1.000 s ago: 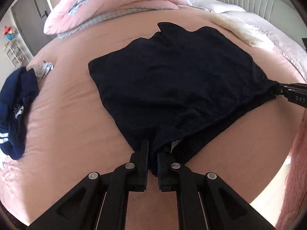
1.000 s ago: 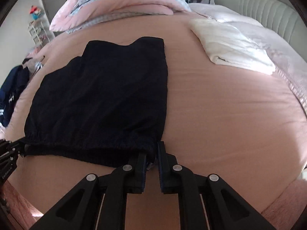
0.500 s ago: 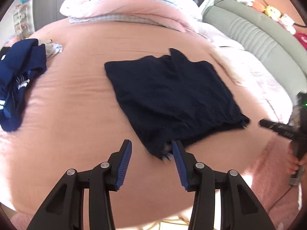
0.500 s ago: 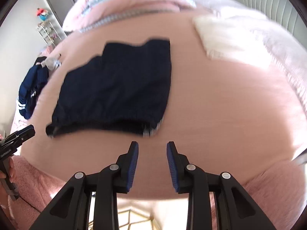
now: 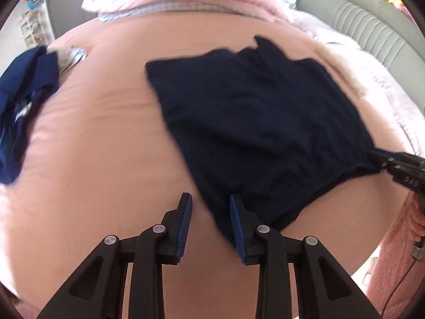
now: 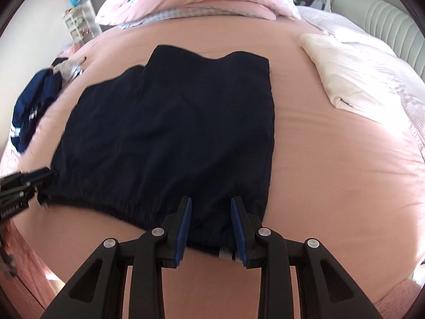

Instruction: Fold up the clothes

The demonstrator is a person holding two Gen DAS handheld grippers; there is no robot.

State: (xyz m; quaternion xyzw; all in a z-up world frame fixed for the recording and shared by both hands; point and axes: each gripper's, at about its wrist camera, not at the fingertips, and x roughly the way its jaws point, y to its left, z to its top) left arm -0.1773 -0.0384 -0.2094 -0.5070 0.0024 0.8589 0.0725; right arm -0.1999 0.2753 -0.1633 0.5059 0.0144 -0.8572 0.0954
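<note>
Where no container shows, dark shorts [image 6: 170, 143] flat on pink bed [image 6: 332, 164]

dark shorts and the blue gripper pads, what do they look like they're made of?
Dark shorts: soft matte woven or knit cloth, likely cotton or a blend; it lies limp, and the waistband puckers as if elasticated.
Pads on the left gripper: blue, ribbed, probably rubber or soft plastic; fine ridges show, no gloss.

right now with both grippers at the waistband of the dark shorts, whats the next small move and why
Probably close both on the waistband corners. The dark shorts lie flat on the bed; the left gripper, its jaws closing, and the open right gripper each straddle that hem without pinching it, so there is no hold yet for folding.
</note>
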